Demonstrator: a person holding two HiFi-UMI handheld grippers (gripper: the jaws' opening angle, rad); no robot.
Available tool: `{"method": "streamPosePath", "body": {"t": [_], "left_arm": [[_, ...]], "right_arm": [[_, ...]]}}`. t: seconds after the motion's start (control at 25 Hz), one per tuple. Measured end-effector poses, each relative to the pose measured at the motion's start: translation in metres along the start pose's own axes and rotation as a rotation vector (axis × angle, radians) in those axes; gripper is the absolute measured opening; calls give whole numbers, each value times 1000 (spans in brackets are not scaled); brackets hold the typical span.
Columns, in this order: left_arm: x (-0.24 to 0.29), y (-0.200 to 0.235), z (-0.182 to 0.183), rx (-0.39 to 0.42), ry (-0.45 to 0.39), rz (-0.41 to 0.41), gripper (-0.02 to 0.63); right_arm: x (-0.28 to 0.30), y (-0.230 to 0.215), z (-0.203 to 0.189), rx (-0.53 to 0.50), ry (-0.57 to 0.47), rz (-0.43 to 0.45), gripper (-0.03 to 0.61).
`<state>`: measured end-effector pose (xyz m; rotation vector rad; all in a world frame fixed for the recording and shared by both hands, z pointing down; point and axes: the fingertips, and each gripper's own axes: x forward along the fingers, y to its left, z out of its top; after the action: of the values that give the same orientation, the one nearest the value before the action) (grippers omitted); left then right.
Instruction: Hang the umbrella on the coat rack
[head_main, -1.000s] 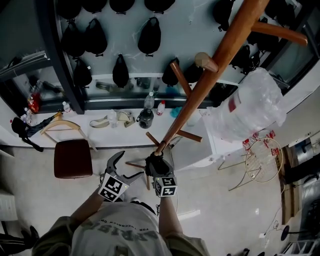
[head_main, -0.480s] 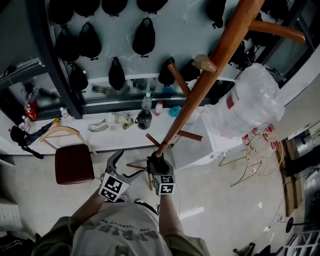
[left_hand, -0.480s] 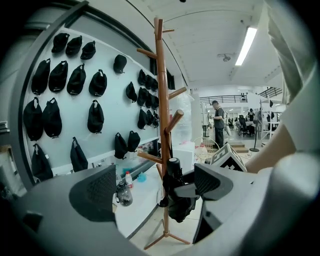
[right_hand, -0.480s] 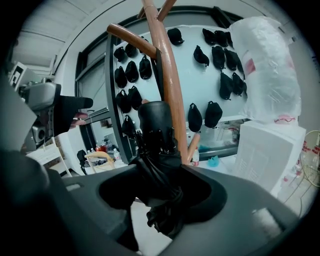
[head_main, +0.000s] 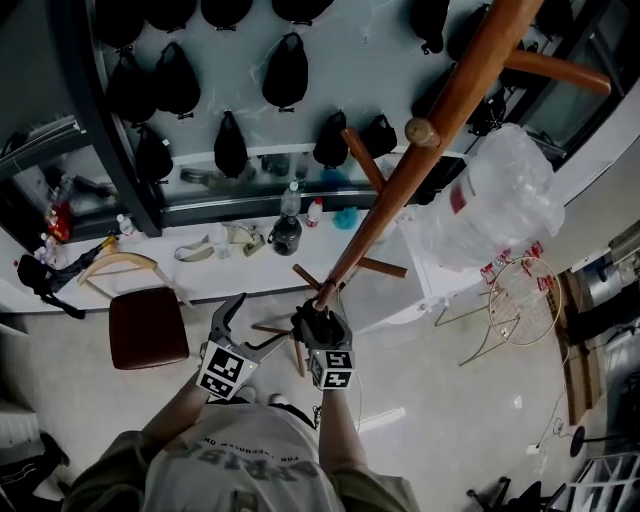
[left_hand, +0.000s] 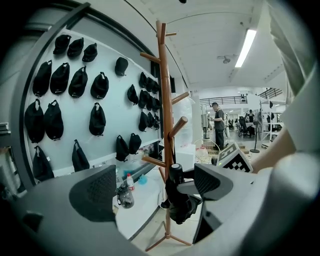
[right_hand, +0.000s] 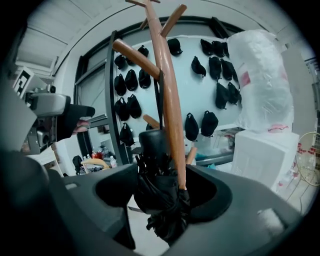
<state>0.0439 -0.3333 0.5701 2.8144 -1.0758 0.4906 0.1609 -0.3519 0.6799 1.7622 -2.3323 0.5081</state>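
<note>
The jaws of the right gripper (right_hand: 162, 194) have just been opening. They now stand wide on either side of a folded black umbrella (left_hand: 177, 200), with the pads seemingly no longer pressing on it. The jaws of the left gripper (left_hand: 152, 187) are also spread apart and hold nothing; they sit just beside the umbrella, pointed at it.

The umbrella hangs upright against the pole of a wooden coat rack (left_hand: 164, 100), low down and above the floor. A thin dark strap (right_hand: 159, 100) seems to run up from it to a round-tipped peg (right_hand: 135, 56).

This looks like the letting-go step, with the hanging itself probably done. Next, the right jaws should draw straight back without catching the fabric or lifting the strap off the peg.
</note>
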Motion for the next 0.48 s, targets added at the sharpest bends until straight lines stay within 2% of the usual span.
{"method": "streamPosePath", "body": {"t": [0.48], "left_arm": [[-8,-17,40,-14,-78,-3,478]], "right_arm": [[-76,8,86,-32,-232,-24,287]]}}
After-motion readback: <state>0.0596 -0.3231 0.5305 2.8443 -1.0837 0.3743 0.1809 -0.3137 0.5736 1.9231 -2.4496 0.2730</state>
